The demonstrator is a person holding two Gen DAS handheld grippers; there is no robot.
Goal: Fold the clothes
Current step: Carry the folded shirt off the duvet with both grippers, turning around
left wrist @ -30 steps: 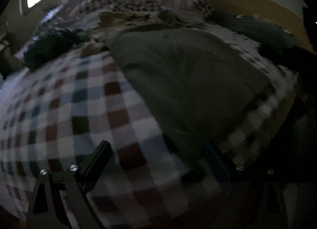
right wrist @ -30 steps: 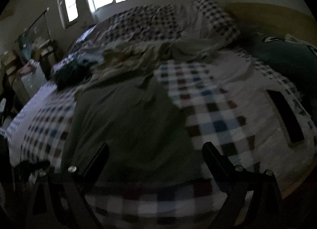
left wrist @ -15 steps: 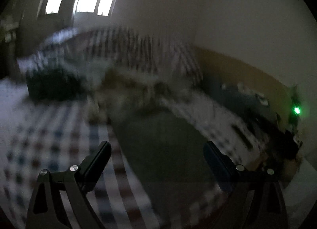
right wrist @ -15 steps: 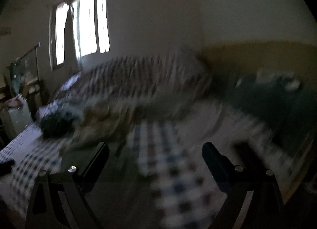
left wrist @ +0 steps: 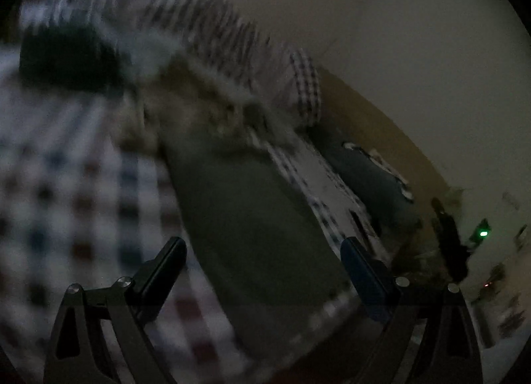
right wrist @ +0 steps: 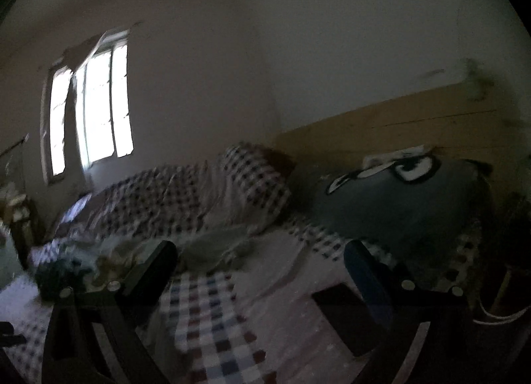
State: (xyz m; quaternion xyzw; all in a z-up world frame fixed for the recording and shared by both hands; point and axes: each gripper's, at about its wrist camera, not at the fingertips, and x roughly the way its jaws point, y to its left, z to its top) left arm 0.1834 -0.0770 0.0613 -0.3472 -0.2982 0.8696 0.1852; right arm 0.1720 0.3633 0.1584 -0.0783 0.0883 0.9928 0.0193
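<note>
Left tongs (left wrist: 262,261): released, jaws spread wide, nothing between the pads; tilted and pointing down across the bed.
Olive garment (left wrist: 252,218): the task's thing, lying flat on the bed just ahead of and below the left tongs, its near edge running under the gap between the jaws. Its long axis runs away from the tongs toward the crumpled pile of clothes (left wrist: 212,111) beyond it.
Checked bedspread (left wrist: 66,184): to the left of the left tongs, a soft woven sheet with dark, red and blue squares; blurred.
Dark bundle (left wrist: 66,58): far ahead and to the left, a lumpy heap; what it is I cannot tell.
Right tongs (right wrist: 262,271): released, jaws have just been opening to their widest, empty between them; pointing nearly level at the headboard (right wrist: 415,125).
Checked pillow (right wrist: 252,191): ahead of the right tongs, plump, small dark checks.
Grey cushion (right wrist: 398,208): ahead and to the right, rounded, with a white and black print.
Nearer hand: by my judgement the left, since the olive garment barely shows in the right view.
Next move: probably both tongs must dip back down to the garment's near edge.
</note>
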